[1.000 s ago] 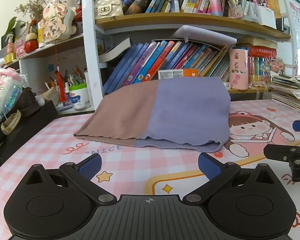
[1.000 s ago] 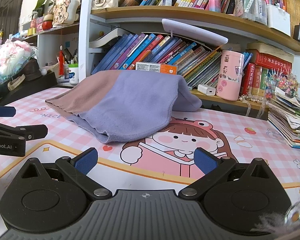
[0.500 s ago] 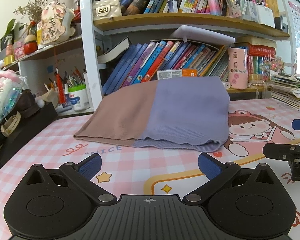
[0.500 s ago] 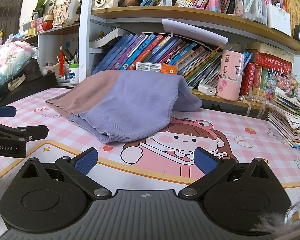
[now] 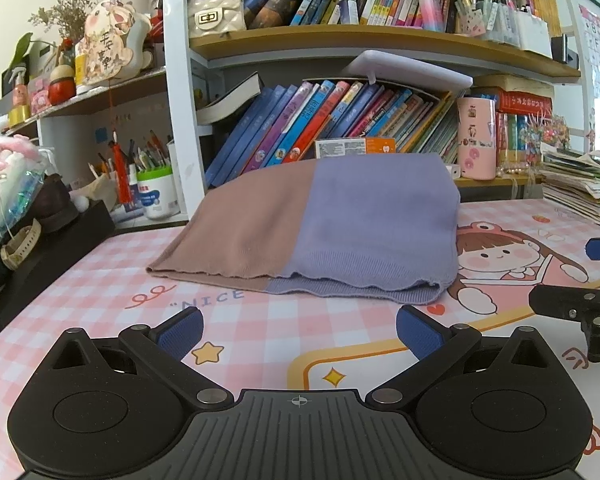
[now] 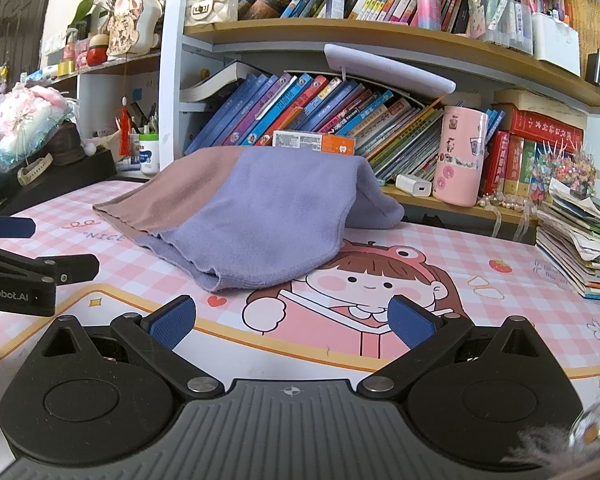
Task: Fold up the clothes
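- At far left, a black box point(image 5: 56, 240) sits at the desk edge with a watch point(image 5: 20, 242) lying on it and a pink-and-white bouquet point(image 5: 4, 172) behind.
- A white pen cup point(image 5: 156, 194) with a green rim stands in the shelf niche just right of the box, with a red tassel point(image 5: 121, 172) hanging beside it.
- The left gripper point(image 5: 298, 330) hovers low over the pink checked mat point(image 5: 100, 280), fingers spread wide with nothing between them; its blue pads point(image 5: 178, 332) point at the garment's near hem.
- The garment point(image 5: 328, 224) lies folded on the mat ahead of both grippers, centre of the desk: brown half on the left, lilac half on the right, wavy hem toward the cameras.
- Its far edge rests up against the leaning books point(image 5: 308, 120) on the lower shelf, so the cloth slopes down toward the near side.
- In the right wrist view a lilac sleeve or fold point(image 6: 376, 208) bulges out at the garment's back right corner, lying on the mat.
- The right gripper point(image 6: 292, 320) hovers over the cartoon girl point(image 6: 364, 280) printed on the mat, just right of the garment's near corner; its fingers are wide apart and empty.
- A pink tumbler point(image 6: 462, 156) stands on the low shelf to the right of the garment, with a white charger point(image 6: 414, 185) beside it.
- A stack of papers point(image 6: 576, 240) lies at the far right of the desk.
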The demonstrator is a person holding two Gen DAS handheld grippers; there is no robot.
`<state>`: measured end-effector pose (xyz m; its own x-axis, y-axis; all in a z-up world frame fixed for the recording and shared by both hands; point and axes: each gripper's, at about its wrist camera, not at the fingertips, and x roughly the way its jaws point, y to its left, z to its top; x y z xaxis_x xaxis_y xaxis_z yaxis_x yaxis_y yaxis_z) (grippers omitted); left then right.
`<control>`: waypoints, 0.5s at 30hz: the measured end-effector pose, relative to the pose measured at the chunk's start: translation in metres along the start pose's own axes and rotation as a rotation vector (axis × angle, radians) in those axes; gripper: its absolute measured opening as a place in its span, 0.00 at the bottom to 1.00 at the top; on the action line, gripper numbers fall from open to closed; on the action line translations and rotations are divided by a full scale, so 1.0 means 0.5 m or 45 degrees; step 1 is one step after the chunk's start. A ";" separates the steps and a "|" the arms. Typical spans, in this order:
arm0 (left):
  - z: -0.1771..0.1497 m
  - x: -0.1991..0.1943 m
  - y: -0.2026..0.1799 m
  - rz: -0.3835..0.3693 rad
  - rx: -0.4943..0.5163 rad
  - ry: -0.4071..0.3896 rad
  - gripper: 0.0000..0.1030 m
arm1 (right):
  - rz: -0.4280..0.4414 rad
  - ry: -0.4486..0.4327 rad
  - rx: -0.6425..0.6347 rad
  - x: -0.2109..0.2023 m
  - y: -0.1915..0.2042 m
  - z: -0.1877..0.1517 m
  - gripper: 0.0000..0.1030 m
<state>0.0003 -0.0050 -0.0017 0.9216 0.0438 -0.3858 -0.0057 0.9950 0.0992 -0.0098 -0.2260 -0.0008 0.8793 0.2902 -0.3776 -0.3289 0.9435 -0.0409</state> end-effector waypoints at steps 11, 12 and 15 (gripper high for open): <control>0.002 -0.004 0.003 -0.016 0.012 -0.009 1.00 | 0.012 -0.041 0.062 -0.012 -0.015 -0.001 1.00; 0.003 -0.003 0.004 -0.019 0.012 -0.006 1.00 | 0.013 -0.041 0.065 -0.012 -0.015 -0.001 1.00; 0.004 -0.001 0.005 -0.019 0.013 0.006 1.00 | 0.017 -0.031 0.065 -0.010 -0.015 0.000 1.00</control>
<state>0.0008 -0.0029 0.0006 0.9198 0.0292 -0.3913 0.0123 0.9946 0.1030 -0.0119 -0.2347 0.0012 0.8834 0.3057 -0.3551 -0.3230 0.9463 0.0111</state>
